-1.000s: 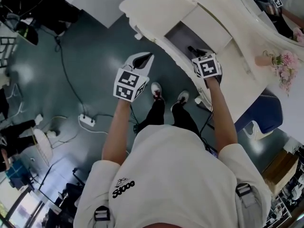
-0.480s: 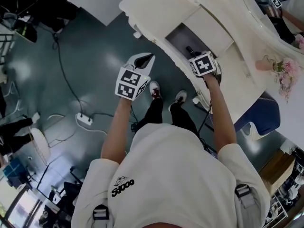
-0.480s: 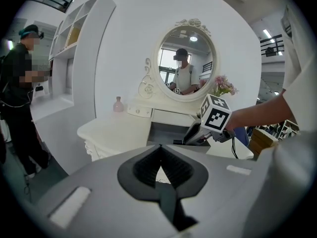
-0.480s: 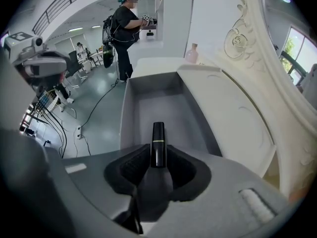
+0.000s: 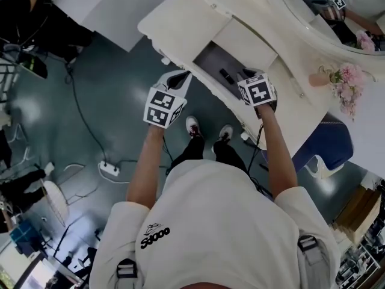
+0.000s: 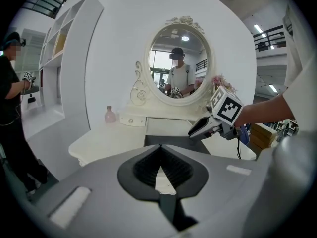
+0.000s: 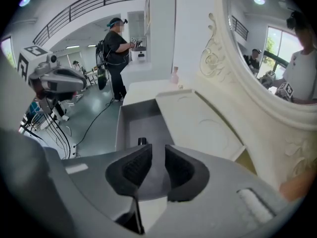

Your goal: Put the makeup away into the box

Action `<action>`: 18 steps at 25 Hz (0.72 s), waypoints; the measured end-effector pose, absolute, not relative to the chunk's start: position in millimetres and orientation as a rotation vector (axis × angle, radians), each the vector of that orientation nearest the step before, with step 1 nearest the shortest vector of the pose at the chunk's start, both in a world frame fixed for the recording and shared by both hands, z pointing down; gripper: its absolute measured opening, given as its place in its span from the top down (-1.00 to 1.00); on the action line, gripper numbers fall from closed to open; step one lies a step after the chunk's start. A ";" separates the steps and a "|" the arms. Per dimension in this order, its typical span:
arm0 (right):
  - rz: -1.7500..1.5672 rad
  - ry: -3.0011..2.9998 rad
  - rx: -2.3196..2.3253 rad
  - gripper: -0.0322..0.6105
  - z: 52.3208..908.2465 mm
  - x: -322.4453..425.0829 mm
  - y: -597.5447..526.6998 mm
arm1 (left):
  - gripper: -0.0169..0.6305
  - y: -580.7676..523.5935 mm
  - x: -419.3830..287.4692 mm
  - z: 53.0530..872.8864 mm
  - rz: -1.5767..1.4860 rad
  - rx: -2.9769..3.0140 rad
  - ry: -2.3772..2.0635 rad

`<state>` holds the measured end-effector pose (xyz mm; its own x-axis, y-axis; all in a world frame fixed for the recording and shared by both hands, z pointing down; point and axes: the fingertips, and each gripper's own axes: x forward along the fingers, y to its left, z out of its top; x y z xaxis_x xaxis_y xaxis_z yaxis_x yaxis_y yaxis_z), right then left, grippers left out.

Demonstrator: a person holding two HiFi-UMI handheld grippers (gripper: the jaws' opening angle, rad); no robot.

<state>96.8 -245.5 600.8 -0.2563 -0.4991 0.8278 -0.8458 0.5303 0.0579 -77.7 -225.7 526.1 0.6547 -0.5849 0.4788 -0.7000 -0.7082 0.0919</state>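
We stand over a white dressing table (image 5: 180, 23) with its oval mirror (image 6: 179, 63). The table's grey-floored drawer (image 5: 207, 59) is open, and we take it for the box. A pink bottle (image 6: 110, 115) stands apart on the tabletop.

The left gripper (image 5: 180, 77) hangs off the table's edge over the floor, its tips pressed together on nothing. The right gripper (image 7: 157, 150) hovers over the drawer. Its jaws have just been closing, yet a narrow gap remains between them with nothing in it.

The only makeup we see is a small dark tube (image 7: 142, 141), lying on the drawer floor. We judge it light, rigid and smooth, and likely to roll or slip, so we would pinch it across its middle. It lies near the right gripper, just beyond the jaw tips and a little left of the gap, untouched.
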 end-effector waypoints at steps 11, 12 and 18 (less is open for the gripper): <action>0.268 -2.129 1.407 0.89 436.8 160.2 -259.2 | 0.89 -279.0 -29.7 422.4 0.480 2.809 -1.100; 0.242 -2.145 1.424 0.89 422.4 165.2 -258.2 | 0.89 -281.6 -24.8 412.0 0.467 2.832 -1.101; 0.030 -2.269 1.533 0.89 339.5 179.1 -252.8 | 0.89 -292.3 2.0 355.7 0.459 2.986 -1.157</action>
